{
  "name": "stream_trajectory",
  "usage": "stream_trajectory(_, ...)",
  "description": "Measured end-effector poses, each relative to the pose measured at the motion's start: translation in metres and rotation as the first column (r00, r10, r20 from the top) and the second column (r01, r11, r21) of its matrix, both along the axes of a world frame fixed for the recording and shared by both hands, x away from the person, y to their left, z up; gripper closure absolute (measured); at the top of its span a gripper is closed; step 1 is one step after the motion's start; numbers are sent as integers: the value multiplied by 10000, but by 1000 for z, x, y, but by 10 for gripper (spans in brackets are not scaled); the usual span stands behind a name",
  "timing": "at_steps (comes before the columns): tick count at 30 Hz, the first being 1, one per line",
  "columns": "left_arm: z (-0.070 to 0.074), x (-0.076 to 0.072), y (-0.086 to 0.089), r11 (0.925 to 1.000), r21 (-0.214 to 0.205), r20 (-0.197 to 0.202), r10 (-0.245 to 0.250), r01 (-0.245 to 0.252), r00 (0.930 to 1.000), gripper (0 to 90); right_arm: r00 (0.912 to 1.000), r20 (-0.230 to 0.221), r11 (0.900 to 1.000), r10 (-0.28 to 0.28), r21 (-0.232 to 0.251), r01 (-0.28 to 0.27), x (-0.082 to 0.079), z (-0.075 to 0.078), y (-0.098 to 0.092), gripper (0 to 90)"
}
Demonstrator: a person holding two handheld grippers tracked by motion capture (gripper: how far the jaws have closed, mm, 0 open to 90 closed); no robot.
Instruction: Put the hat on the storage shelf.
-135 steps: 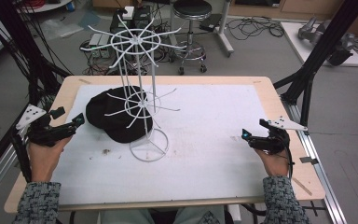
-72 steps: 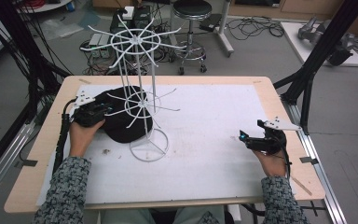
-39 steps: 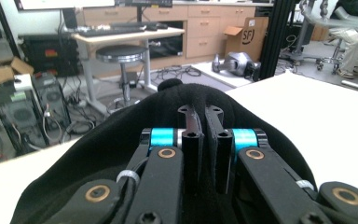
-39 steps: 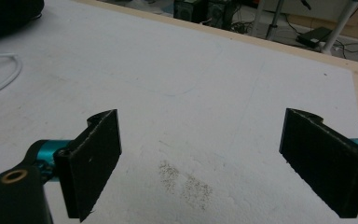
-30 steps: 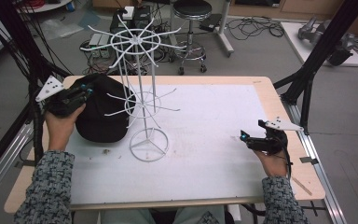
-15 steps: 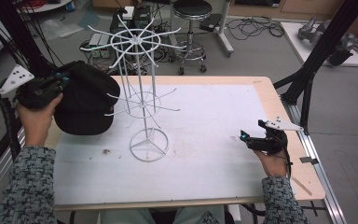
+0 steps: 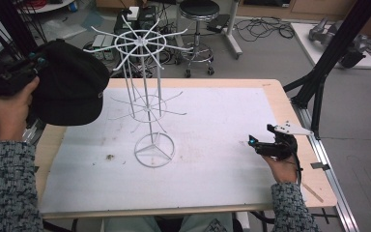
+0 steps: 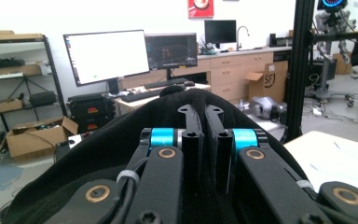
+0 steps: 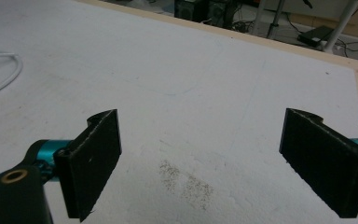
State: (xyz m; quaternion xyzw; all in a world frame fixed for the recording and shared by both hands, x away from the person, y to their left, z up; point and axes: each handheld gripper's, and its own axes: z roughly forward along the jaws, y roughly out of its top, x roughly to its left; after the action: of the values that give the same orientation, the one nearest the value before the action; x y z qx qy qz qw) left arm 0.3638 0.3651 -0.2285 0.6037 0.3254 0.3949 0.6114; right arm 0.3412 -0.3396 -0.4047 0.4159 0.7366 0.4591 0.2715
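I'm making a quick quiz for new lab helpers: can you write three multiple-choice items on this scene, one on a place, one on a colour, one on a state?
1. Where is the cap?
A. lying on the table
B. held up at the table's left edge
C. hanging on the rack

2. What colour is the wire rack?
A. white
B. red
C. black

3. How does the right gripper stand?
A. shut on the cap
B. shut on the rack
C. open, holding nothing

Answers: 1 B, the left gripper pinches the cap clear of the table. 2 A, its wires are all white. 3 C, its fingers stand wide apart over bare table.
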Motion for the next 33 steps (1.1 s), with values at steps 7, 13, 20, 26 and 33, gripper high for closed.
stream_trajectory(7, 31, -3, -2, 9999, 60, 375, -92, 90, 9993, 863, 10000, 11, 10000, 36, 24, -36, 0, 0, 0, 117)
stream_trajectory(13, 54, 0, -6, 9993, 93, 665, -373, 368, 9971, 863, 9999, 34, 9999, 116, 21, -116, 1, 0, 1, 117)
stream_trajectory(20, 90, 3, -9, 9991, 360, 979, -248, 214, 9949, 863, 9999, -42, 9999, 106, 37, -106, 3, -2, 1, 117)
stream_trajectory(26, 116, 4, -10, 9995, 259, 1272, -209, 177, 9917, 863, 9999, -37, 9999, 119, 7, -119, 3, -2, 1, 118)
stream_trajectory(33, 145, 3, -13, 9995, 129, 1684, -300, 283, 9853, 863, 9999, -57, 9999, 83, 60, -83, 3, -3, -1, 118)
